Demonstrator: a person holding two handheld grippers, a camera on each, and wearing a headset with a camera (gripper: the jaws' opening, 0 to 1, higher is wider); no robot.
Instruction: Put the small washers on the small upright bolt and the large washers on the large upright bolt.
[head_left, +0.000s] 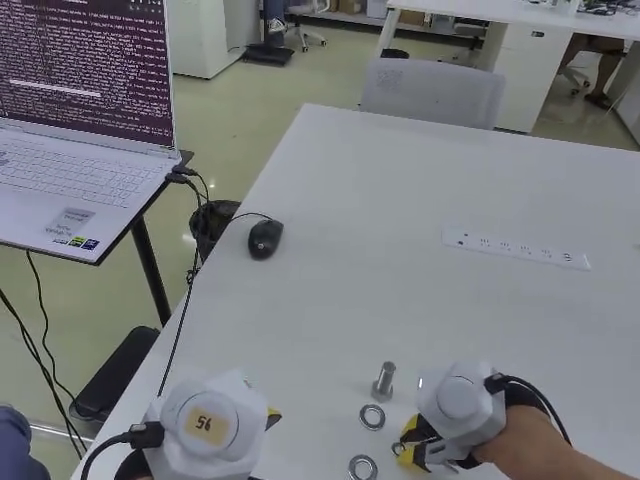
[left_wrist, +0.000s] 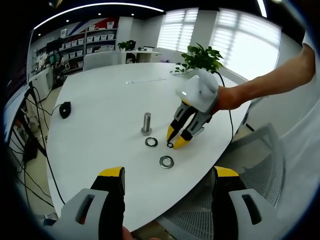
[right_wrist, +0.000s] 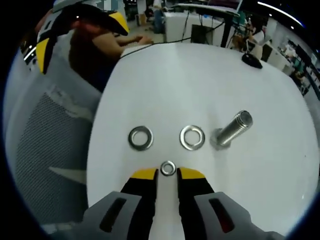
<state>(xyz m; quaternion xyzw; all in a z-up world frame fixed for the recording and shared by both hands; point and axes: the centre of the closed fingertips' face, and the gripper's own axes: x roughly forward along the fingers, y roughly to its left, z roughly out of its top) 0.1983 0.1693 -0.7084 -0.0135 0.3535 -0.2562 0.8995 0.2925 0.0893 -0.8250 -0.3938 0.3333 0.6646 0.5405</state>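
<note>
At a white table (head_left: 400, 200), a person is working on the small-washer step. The right gripper (right_wrist: 168, 176) is reaching down with its jaws drawn narrow on either side of a small washer (right_wrist: 168, 168) lying near the table's edge, though whether they are actually pinching it cannot be told. A large washer (right_wrist: 140, 138) and a second large washer (right_wrist: 192, 137) are lying flat just beyond, beside a thick upright bolt (right_wrist: 232, 128). The left gripper (left_wrist: 170, 172) is hovering off the near edge, jaws spread wide and holding nothing. The next move is likely calling for a firm pinch on the thin ring, a clean lift, then a carry to the small bolt rather than the thick one nearby.
</note>
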